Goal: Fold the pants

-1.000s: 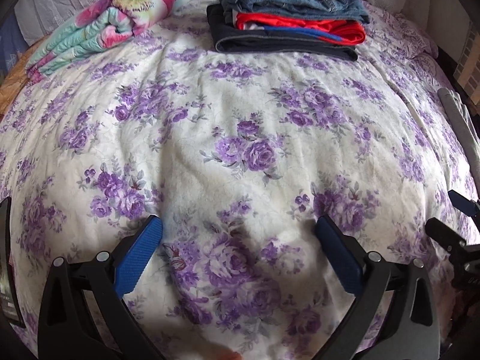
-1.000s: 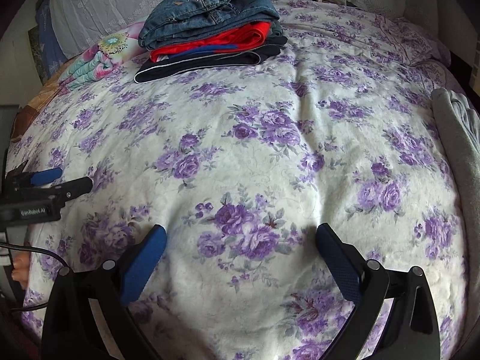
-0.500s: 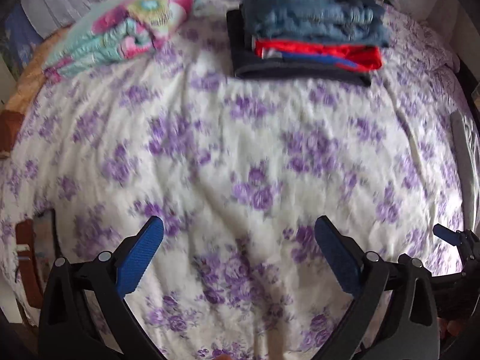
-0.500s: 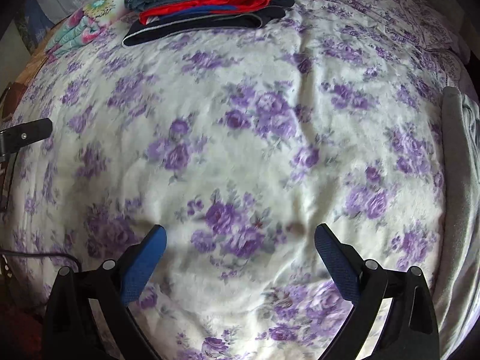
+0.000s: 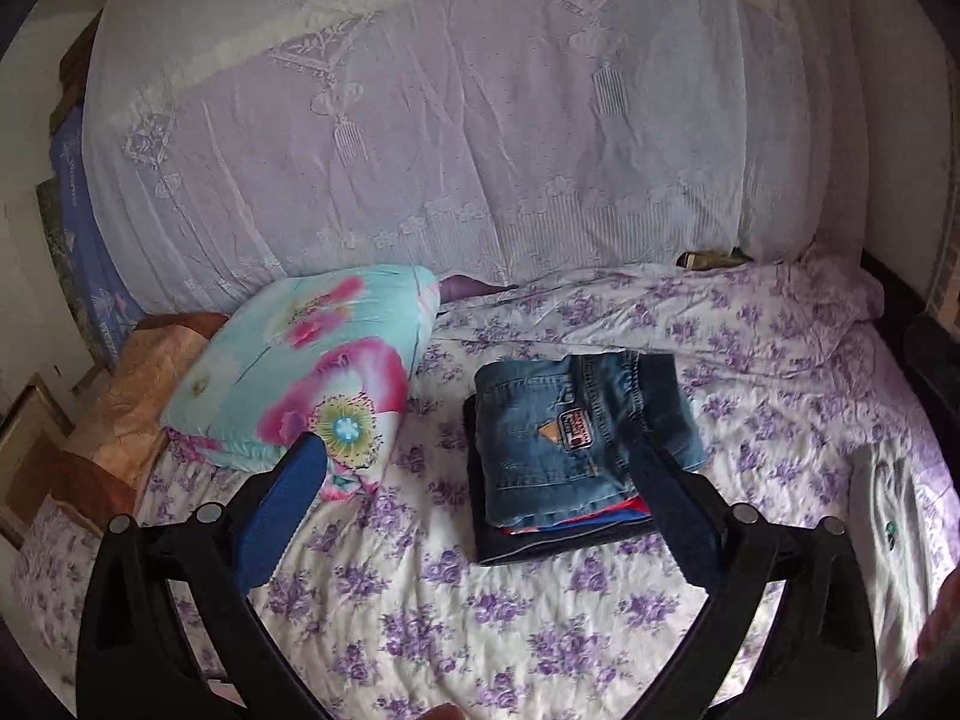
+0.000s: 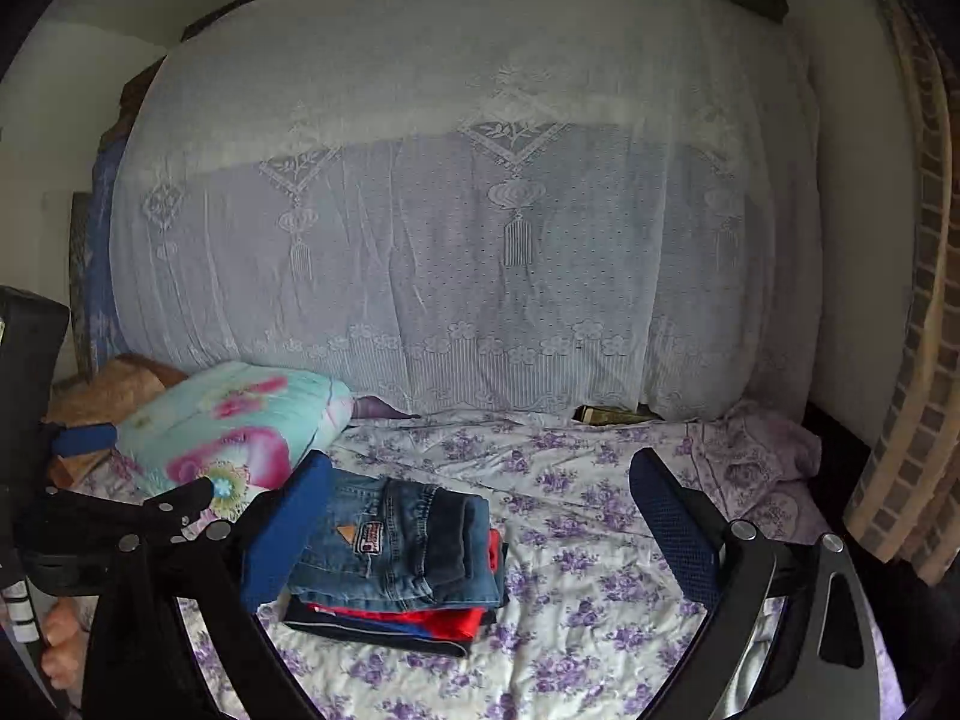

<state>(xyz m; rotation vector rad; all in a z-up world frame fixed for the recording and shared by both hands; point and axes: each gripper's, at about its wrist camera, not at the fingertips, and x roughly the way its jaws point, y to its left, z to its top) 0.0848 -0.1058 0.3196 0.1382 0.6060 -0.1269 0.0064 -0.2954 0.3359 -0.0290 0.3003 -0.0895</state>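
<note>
On the bed (image 5: 540, 630), the stack of folded pants (image 5: 576, 450) lies straight ahead of the left gripper (image 5: 486, 516); the right gripper (image 6: 480, 534) sees it left of centre; both fingers wide, empty

Folded pants stack, on bed, centre.
Top: faded blue denim jeans (image 5: 576, 432) (image 6: 396, 546), folded flat, rectangular patch + tan triangle label facing up. Under it: red fabric garment (image 5: 606, 513) (image 6: 444, 621) w/ blue stripe, then dark navy garment (image 5: 558, 546) (image 6: 372, 636) at bottom. Edges approx. aligned; stack lies flat on sheet.
</note>
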